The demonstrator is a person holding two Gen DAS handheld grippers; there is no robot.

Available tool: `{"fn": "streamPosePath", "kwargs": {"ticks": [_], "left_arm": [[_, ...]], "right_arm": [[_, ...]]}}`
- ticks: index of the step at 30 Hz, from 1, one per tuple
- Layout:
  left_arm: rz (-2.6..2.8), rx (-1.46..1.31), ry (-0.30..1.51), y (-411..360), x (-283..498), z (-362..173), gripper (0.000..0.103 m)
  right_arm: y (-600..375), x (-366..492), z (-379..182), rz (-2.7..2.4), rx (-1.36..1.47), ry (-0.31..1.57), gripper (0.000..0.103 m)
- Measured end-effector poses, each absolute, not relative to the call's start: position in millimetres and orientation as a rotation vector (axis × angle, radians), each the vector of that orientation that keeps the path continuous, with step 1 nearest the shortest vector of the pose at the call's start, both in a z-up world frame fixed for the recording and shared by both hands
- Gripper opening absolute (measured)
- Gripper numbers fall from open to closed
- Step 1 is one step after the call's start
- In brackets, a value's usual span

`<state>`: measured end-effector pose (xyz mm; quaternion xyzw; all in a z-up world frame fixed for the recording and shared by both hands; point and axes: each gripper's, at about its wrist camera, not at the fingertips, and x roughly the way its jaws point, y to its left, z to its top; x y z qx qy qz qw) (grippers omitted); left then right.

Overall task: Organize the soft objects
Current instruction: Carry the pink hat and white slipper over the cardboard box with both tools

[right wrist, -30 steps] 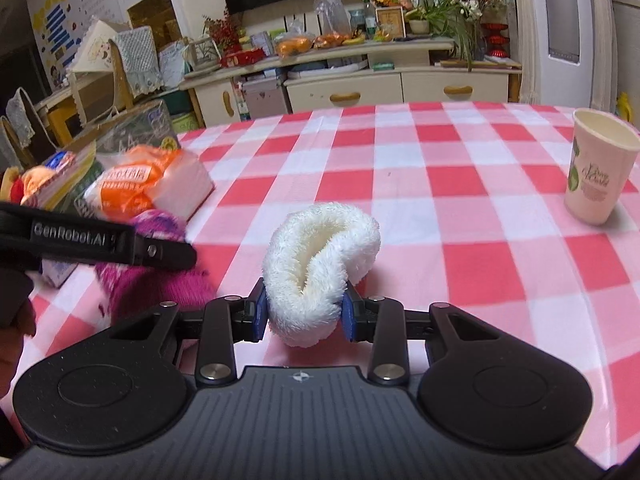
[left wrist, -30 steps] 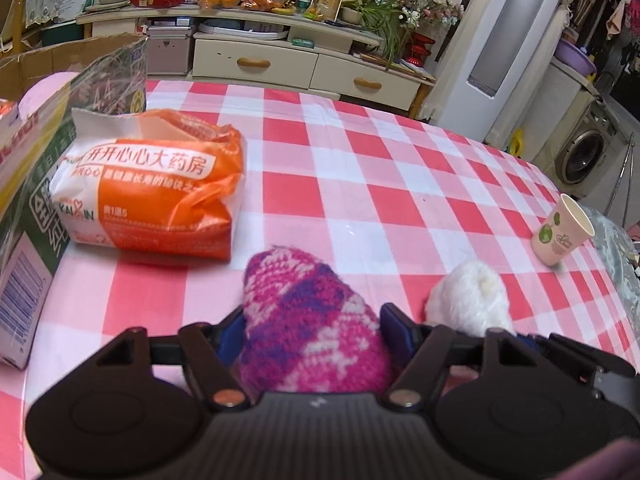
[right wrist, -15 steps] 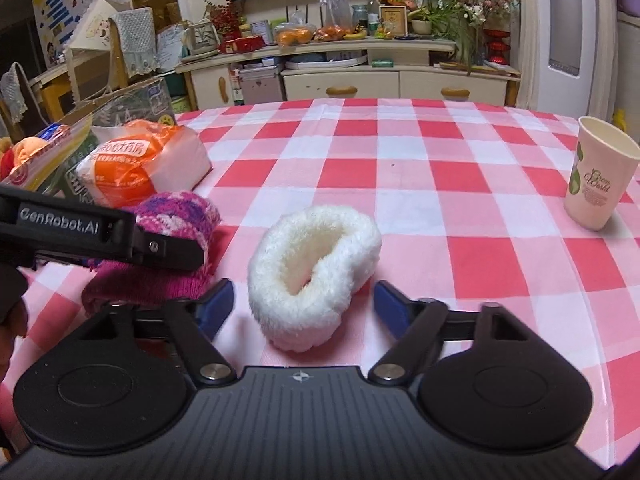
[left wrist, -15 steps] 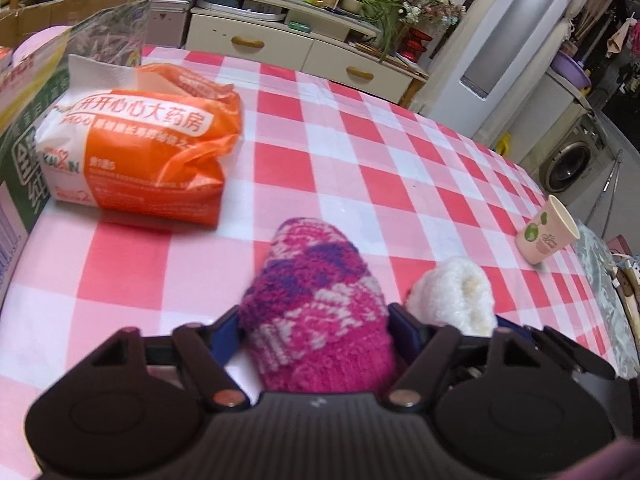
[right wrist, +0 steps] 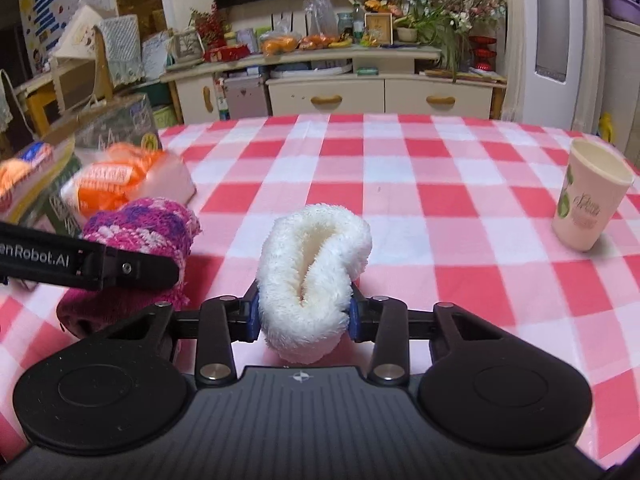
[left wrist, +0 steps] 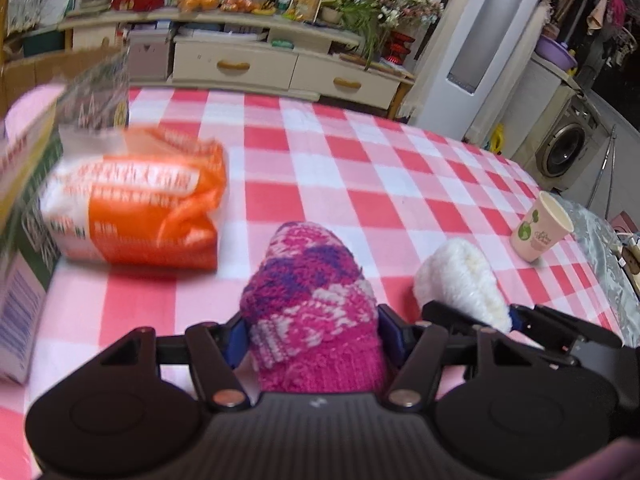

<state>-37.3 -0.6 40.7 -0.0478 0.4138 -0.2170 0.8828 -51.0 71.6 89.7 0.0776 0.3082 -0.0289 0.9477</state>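
— Left gripper [left wrist: 312,330]?
— Closing, the pink knitted sock [left wrist: 310,308] between its pads.
— Right gripper [right wrist: 304,314]?
— Clamped on the white fluffy sock [right wrist: 312,276], just right of the pink one.

Right gripper [right wrist: 304,314]: half a sec ago its fingers [right wrist: 251,314] stood wide apart, clear of the white fluffy sock [right wrist: 314,276]; now they're pinched onto it again, squeezing its near end narrow, as a sec ago. Left gripper [left wrist: 312,334]: fingers closing w/ the pink-purple knit sock [left wrist: 310,304] between them, gap tighter than a sec ago, pads pressing its sides. Left view has tilted back up vs half a sec ago, so more of the room shows beyond the worktop [left wrist: 360,184].
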Motion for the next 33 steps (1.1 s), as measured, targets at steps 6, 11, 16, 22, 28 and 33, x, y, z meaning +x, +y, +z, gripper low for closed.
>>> {"fn": "streamPosePath", "kwargs": {"ticks": [6, 11, 16, 22, 28, 33], "left_arm": [[-0.467, -0.075, 0.775, 5, -31, 71, 0.063], [-0.442, -0.086, 0.703, 18, -20, 96, 0.063], [-0.400, -0.119, 0.658, 39, -8, 115, 0.063], [-0.334, -0.137, 0.606, 65, 5, 129, 0.063], [-0.262, -0.154, 0.578, 89, 19, 135, 0.063], [-0.201, -0.155, 0.563, 105, 26, 137, 0.063]], "right_arm": [[70, -50, 121, -0.070, 0.151, 0.572, 0.046], [78, -41, 147, -0.053, 0.140, 0.540, 0.046], [95, -25, 171, -0.011, 0.118, 0.510, 0.046], [121, 1, 196, 0.053, 0.095, 0.486, 0.046], [147, 30, 209, 0.118, 0.055, 0.468, 0.046], [171, 50, 220, 0.166, 0.027, 0.457, 0.046]]}}
